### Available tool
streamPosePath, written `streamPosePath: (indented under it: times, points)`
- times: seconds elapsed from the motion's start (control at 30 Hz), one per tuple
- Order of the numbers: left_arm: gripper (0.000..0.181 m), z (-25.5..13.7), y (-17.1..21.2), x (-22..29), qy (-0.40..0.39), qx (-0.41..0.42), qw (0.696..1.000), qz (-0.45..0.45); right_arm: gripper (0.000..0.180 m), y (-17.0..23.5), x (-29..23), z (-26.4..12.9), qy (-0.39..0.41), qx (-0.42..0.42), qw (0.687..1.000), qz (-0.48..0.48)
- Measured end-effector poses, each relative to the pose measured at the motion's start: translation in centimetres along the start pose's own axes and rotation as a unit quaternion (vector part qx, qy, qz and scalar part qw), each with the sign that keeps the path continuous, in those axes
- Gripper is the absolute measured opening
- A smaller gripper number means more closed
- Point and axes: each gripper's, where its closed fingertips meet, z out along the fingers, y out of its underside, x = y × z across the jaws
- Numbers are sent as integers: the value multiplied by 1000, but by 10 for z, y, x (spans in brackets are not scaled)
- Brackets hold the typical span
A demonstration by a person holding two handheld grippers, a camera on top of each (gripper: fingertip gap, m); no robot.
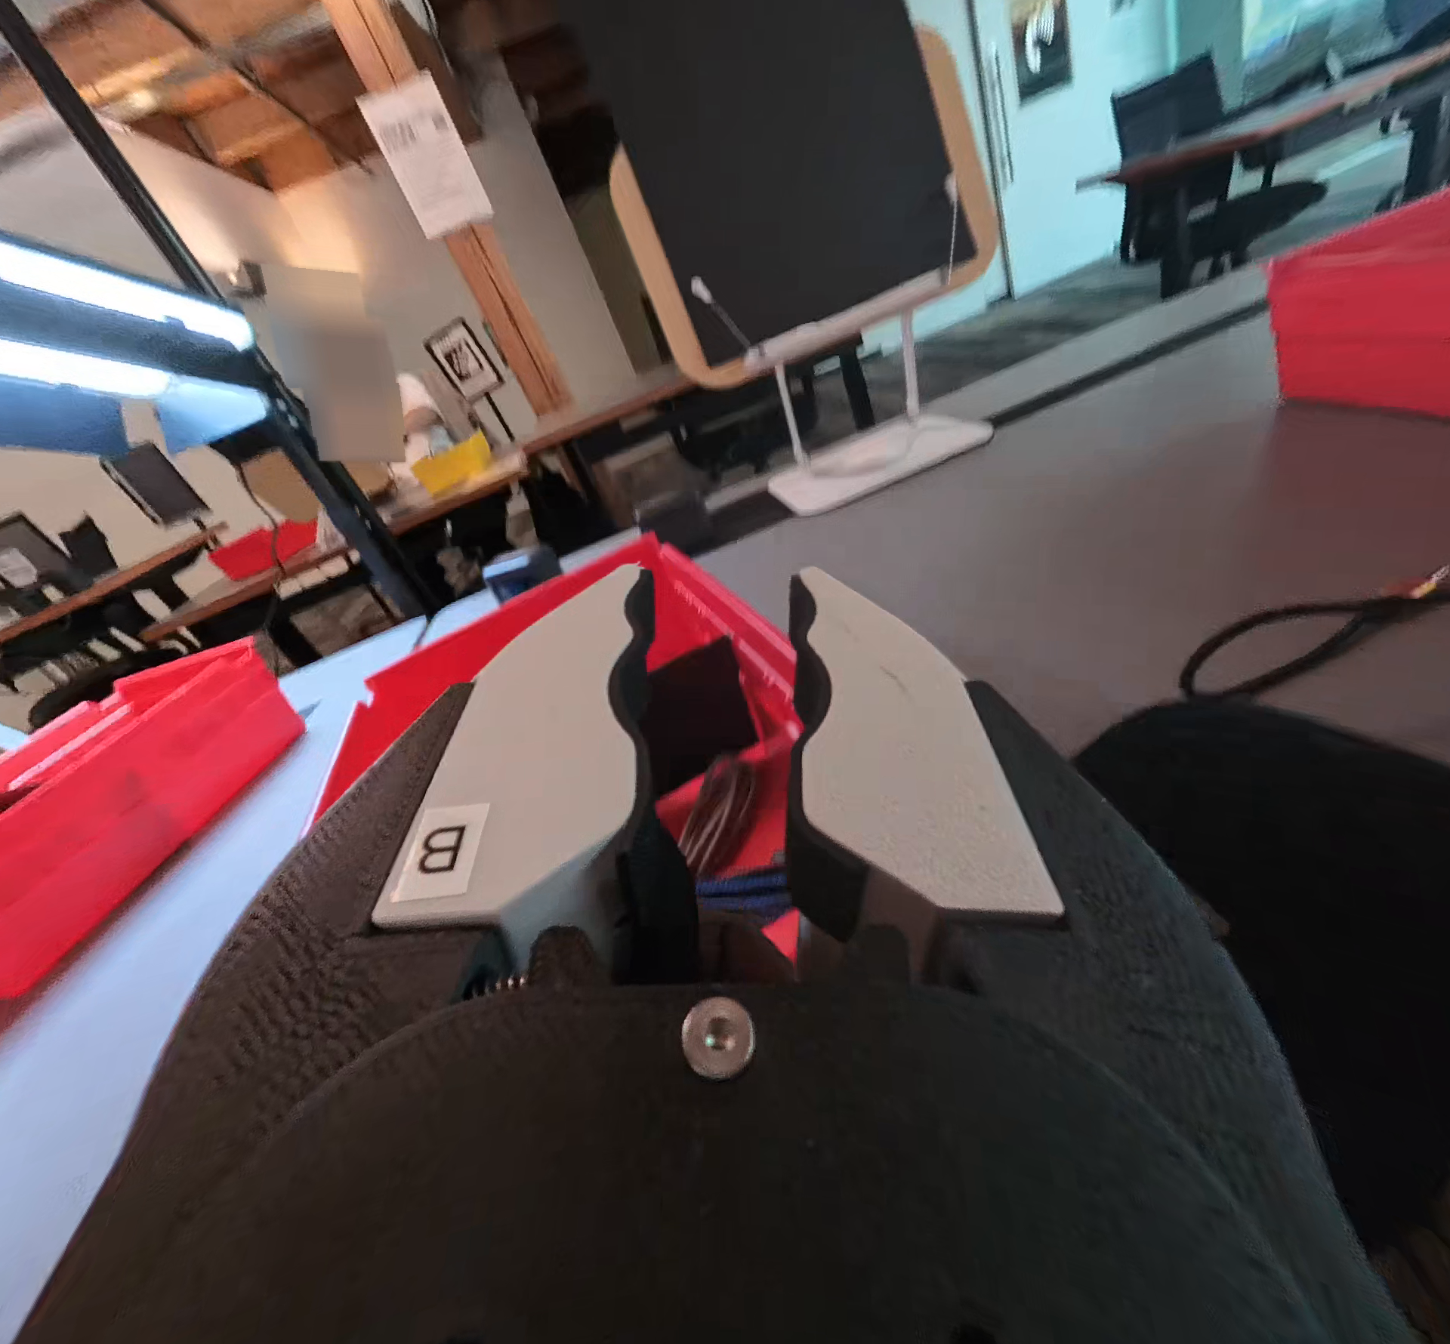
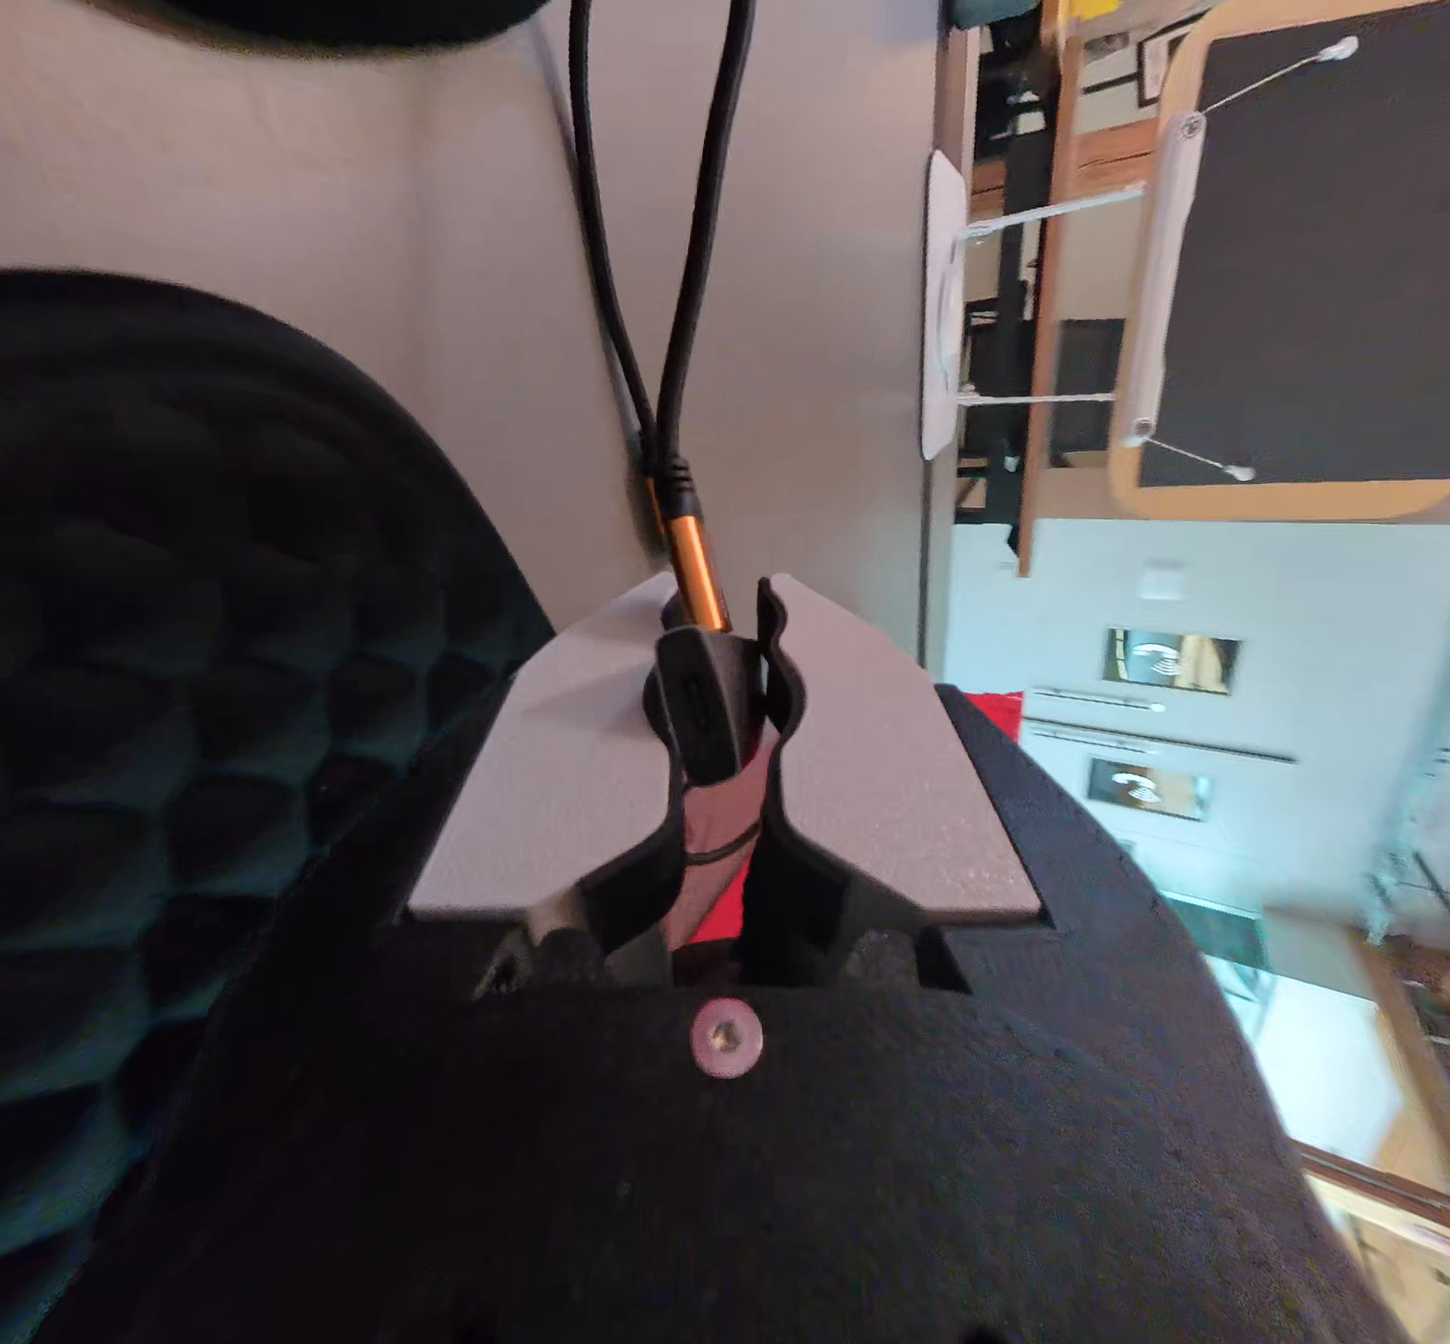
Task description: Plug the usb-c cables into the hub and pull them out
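Note:
My right gripper (image 2: 718,588) is shut on a small black hub (image 2: 694,706), which has one port facing the camera. A black braided usb-c cable (image 2: 667,169) loops away from it. The cable's orange plug (image 2: 694,577) meets the hub's far end; the joint is hidden by the fingers. A second orange plug end (image 2: 650,506) shows just behind the first. My left gripper (image 1: 720,577) is open and empty, above a red bin (image 1: 690,600) holding a black item and coiled cables (image 1: 718,804). The looped black cable also shows in the left wrist view (image 1: 1271,624) on the grey table.
A red bin (image 1: 133,757) lies to the left and another (image 1: 1365,318) at the far right. A black board on a white stand (image 1: 785,130) stands at the table's back. A black textured object (image 1: 1295,875) sits close on the right; it also shows in the right wrist view (image 2: 196,600).

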Motion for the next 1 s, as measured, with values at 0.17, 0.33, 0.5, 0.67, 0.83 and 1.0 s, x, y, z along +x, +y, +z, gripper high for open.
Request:
streamPosePath:
  times: [0.17,0.33,0.5,0.67,0.83,1.0]
  points:
    - [35,-22,38,-20,37,-113,993,-9,29,-7,-10,3,-44,26,997,58]
    - [37,-38,74,-36,31,-210,977,1,51,-23,-15,-14,-136,82,973,168]
    - [38,-41,88,-46,6,-248,969,-2,67,-28,-10,-32,-165,123,953,224]
    - [38,-42,98,-61,-15,-286,957,43,67,-27,9,-47,-150,170,930,291]
    - [33,-33,111,-60,69,-337,937,61,63,-26,31,-62,-134,219,904,342]
    - [21,-14,135,-79,62,-391,909,127,60,-25,36,-66,-115,229,902,346]
